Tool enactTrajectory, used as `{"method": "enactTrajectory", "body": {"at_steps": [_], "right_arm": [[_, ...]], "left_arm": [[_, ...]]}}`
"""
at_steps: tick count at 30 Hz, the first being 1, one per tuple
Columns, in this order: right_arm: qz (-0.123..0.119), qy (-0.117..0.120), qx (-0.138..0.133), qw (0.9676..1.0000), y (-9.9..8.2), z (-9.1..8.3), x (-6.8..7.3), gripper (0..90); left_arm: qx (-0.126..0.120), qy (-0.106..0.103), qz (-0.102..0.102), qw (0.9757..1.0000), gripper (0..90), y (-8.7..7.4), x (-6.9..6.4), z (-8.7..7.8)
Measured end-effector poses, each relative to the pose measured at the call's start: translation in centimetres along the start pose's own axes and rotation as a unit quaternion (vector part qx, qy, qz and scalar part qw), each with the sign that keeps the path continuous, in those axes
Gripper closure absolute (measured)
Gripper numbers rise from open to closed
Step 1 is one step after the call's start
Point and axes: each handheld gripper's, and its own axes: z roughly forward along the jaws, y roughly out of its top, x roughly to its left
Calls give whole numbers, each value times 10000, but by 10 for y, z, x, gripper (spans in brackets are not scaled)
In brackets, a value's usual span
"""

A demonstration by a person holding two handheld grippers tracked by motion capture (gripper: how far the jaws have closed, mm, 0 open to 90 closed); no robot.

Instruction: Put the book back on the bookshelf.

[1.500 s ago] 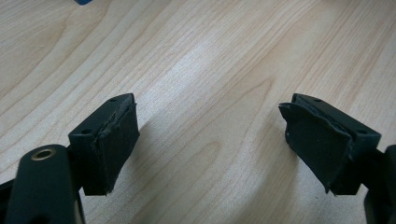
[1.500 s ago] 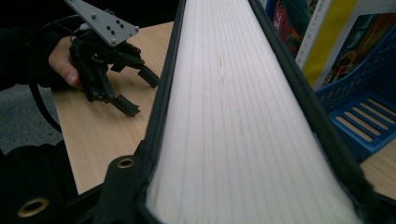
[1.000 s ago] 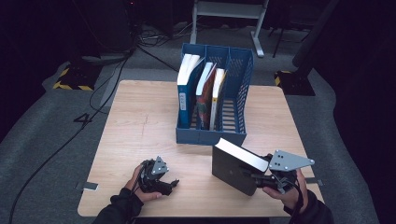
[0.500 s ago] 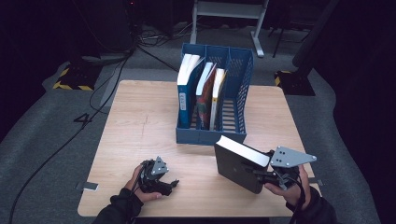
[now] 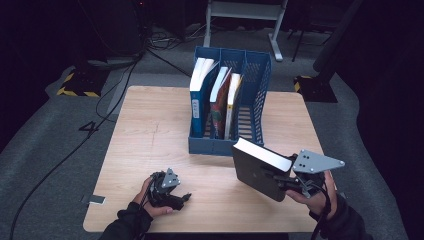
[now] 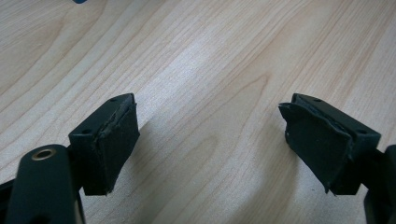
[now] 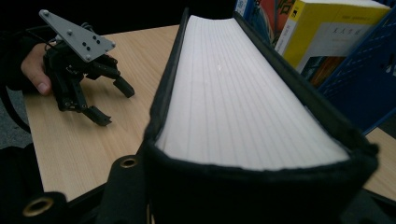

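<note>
My black book has tipped up a bit, lower right of the frame. My right claw holds it. The blue rack waits just above. My left claw rests wide, holding nothing.

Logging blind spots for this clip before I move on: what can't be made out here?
- Right gripper: its jaws are hidden behind the black book in the high view and right gripper view.
- Book spines in the blue file rack: titles too small in the high view, cut off in the right gripper view.
</note>
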Motion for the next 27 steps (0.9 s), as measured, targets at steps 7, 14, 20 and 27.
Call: {"method": "enactTrajectory", "body": {"at_steps": [7,14,20,27], "right_arm": [[-19,-109,-136,9998,8,-11,-4,536],[-79,-287,-255,9992,18,-22,-9,535],[-100,-386,-352,9986,25,-28,-12,535],[-58,-593,-433,9973,32,-31,-19,535]], "left_arm": [[5,-1,2,10000,179,0,0,0],[0,-2,1,10000,179,0,0,0],[0,-1,1,10000,179,0,0,0],[-4,-4,1,10000,179,0,0,0]]}}
